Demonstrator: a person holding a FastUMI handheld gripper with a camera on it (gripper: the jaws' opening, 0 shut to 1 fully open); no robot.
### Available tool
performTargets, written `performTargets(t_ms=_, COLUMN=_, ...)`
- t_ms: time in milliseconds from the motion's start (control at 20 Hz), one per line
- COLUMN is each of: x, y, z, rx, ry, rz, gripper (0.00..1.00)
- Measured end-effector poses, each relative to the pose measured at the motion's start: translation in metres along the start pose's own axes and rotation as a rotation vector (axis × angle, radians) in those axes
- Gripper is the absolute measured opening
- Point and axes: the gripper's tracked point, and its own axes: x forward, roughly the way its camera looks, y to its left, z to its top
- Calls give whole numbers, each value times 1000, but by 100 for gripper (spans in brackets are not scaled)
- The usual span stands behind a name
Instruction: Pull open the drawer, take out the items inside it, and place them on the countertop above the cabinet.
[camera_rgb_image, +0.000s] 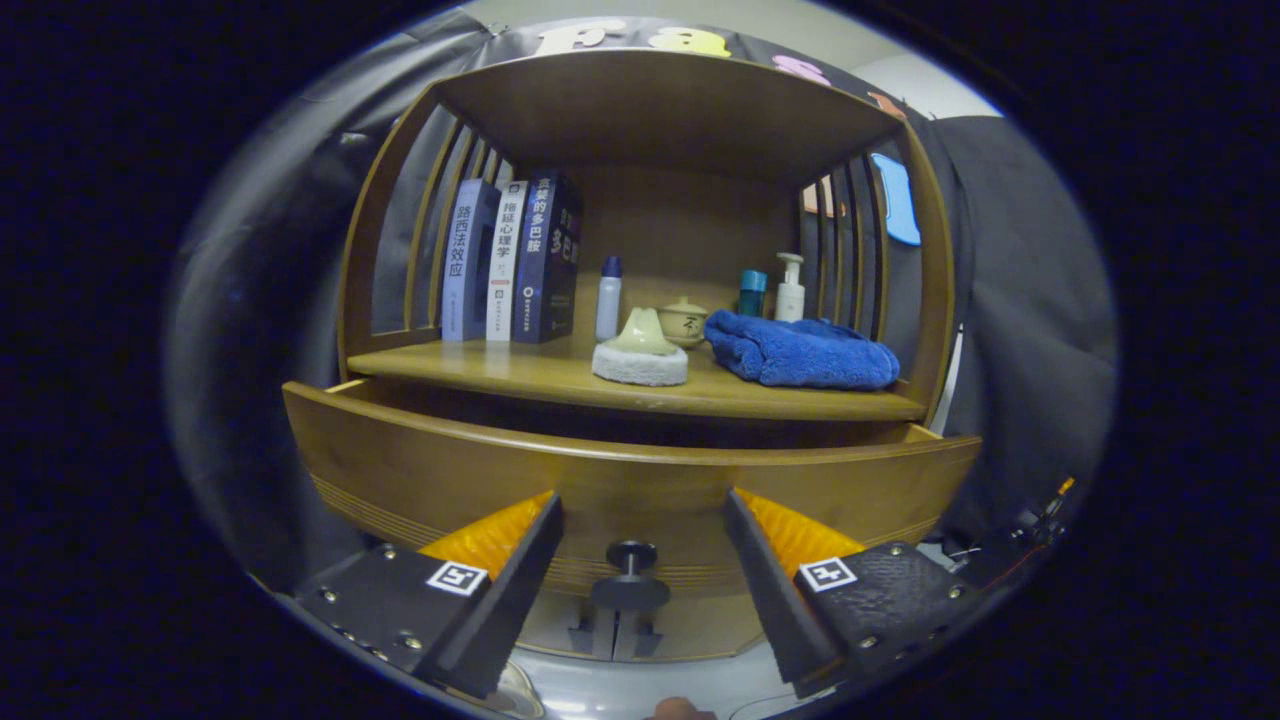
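two fingers of the claw (640, 545) stand wide apart, holding nothing, with the dark round drawer knob (631, 578) between them and touched by neither. the knob sits on the front panel of the wooden drawer (420, 470), which is pulled out toward the claw; its interior is in shadow and what lies inside cannot be told. above the drawer runs the wooden surface (560, 378) of the cabinet (650, 110), enclosed by slatted sides and a top board. on the surface, to the left, three books (512, 258) stand upright side by side. just right of them is a slim white bottle with a dark cap (607, 297). near the front edge rests a white round pad bearing a pale cone-shaped piece (641, 353), with a small lidded cream jar (684, 321) just behind it. a folded blue towel (800, 350) lies to the right; behind it stand a teal container (751, 292) and a white pump bottle (789, 288)
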Motion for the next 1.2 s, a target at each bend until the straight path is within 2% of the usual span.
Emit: performTargets(t_ms=1200, x=46, y=3, z=7, rx=-15, ry=-10, rz=4, gripper=98)
